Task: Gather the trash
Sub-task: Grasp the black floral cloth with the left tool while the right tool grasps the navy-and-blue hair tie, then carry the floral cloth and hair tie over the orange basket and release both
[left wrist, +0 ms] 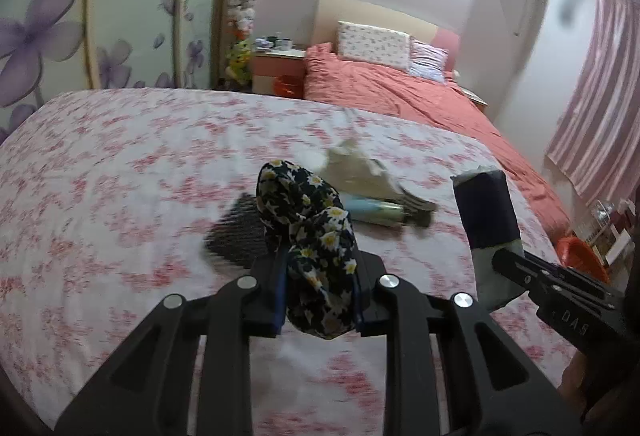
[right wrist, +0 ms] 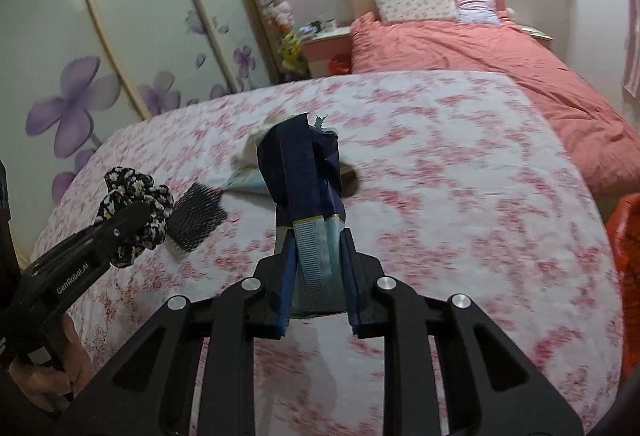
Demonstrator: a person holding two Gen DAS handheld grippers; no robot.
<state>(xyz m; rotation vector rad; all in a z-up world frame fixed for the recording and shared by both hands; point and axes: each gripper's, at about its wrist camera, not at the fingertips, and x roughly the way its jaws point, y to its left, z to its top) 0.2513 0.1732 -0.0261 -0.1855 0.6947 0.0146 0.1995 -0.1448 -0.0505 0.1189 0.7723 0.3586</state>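
The left gripper [left wrist: 320, 300] pinches a floral scrunchie [left wrist: 310, 220]; the right gripper [right wrist: 318, 288] pinches a dark blue wrapper [right wrist: 304, 171] by its lower end. Both are held clear above the floral bed [left wrist: 100, 175]. Risk: the thin wrapper may slide from the pads during carrying, because only its end is clamped. The scrunchie is probably not trash. The wrapper's long axis runs along the fingers, free end pointing forward and up. A crumpled tissue [left wrist: 356, 165] remains on the bed.

A bed [left wrist: 420, 95] with a coral cover stands by the white wall. Wardrobe doors [right wrist: 100, 47] carry purple flowers. A striped pink curtain [left wrist: 600, 107] hangs right.
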